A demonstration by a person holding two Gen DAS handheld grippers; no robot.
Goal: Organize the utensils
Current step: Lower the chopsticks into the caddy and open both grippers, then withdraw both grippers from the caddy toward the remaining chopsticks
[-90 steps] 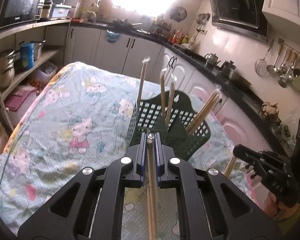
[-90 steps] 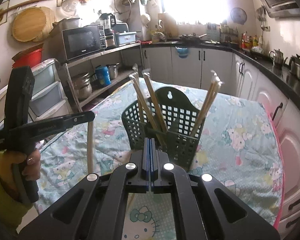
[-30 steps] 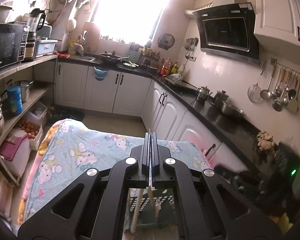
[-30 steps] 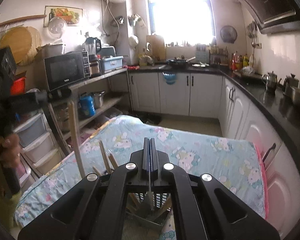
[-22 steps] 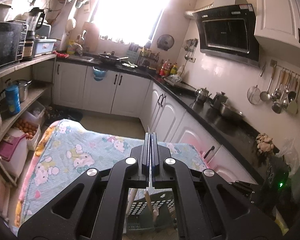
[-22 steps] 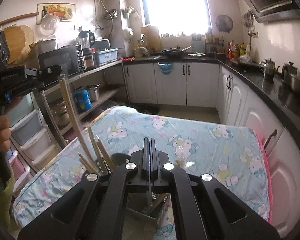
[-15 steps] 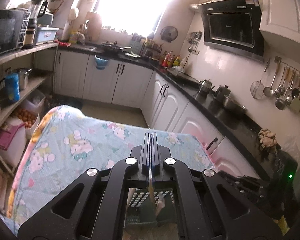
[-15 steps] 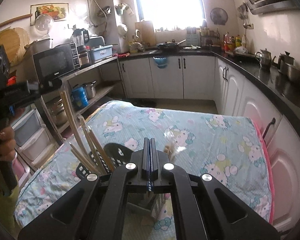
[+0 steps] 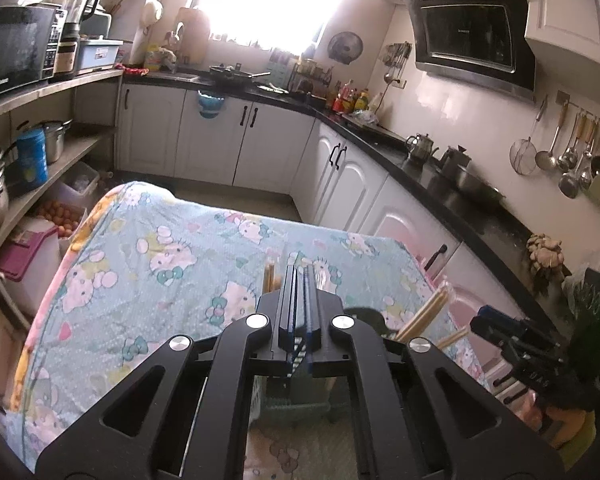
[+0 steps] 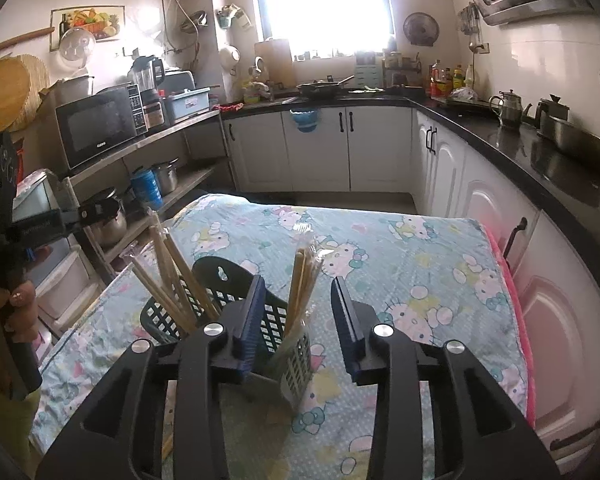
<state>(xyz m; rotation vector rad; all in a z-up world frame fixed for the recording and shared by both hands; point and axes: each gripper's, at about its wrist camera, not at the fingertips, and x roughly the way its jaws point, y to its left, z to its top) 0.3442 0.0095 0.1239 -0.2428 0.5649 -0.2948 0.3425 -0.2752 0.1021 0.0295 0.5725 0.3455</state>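
Observation:
A dark green slotted basket stands on the cloth-covered table. Several wooden chopsticks lean in its left part. A wrapped chopstick bundle stands in its right part, between the jaws of my right gripper, which are opening and do not press on it. My left gripper is shut on a thin chopstick just above the basket. In the right wrist view it shows at the far left, held by a hand.
The table's pink edge runs near white cabinets and a black counter with kettles on the right. Shelves with a microwave, pots and storage drawers stand close on the left.
My right jaws, shut before, now stand apart around the wrapped bundle. Both grippers have sunk toward the basket, which shows more fully. The left gripper still pinches its chopstick.

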